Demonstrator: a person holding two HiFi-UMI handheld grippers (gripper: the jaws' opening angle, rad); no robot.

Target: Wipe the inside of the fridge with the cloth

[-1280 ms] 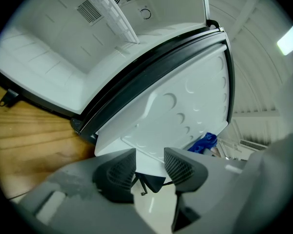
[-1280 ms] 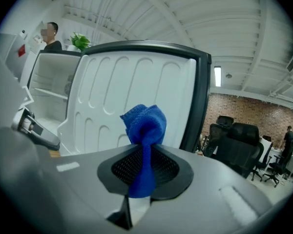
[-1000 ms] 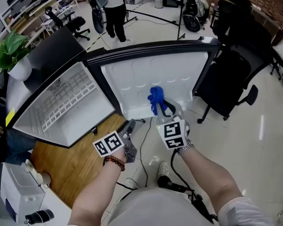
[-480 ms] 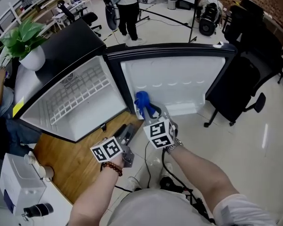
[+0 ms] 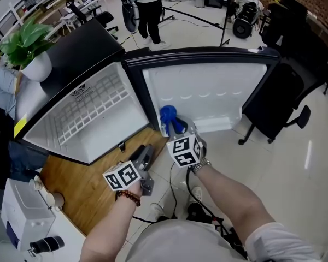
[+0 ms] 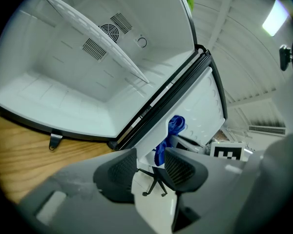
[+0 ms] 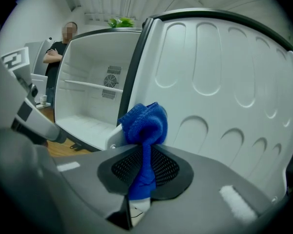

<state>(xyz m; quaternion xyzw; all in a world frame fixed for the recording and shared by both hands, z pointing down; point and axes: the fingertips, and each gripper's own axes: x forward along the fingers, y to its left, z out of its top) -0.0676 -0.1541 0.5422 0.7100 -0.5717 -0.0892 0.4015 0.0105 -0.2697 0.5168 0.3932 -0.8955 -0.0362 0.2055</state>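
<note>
office room all round: pale floor, wooden strip (image 5: 76, 184) under the fridge, black chair (image 5: 276, 100) off to the right, potted plant (image 5: 22, 42) up by the fridge's top.

right gripper (image 7: 144, 167) first: jaws drawn narrow and pinched on the blue cloth (image 7: 144, 123), tail trapped between the pads, bunched head poking out past the tips. just beyond that head, moulded white inner face of the open door (image 7: 224, 82). from the head view, cloth low at the door's hinge-side corner, possibly brushing the plastic, contact too hard to judge from any view.

left gripper (image 6: 149, 167): jaws parted, nothing gripped, only floor and the chair's base showing through the gap. held low beside the right one, aimed at the seam between door and cabinet.

further out, fridge (image 5: 85, 141) cavity wide open to the left: white walls, one shelf (image 6: 97, 43), fan grille (image 6: 110, 30) on the back wall.

judged progress: early. done so far: door open, cloth in the claw and brought up to the fridge. left to do, by the look of it: carrying the cloth into the cavity, then over walls, floor and shelf. no streaks or wet marks visible to suggest any surface already wiped.
</note>
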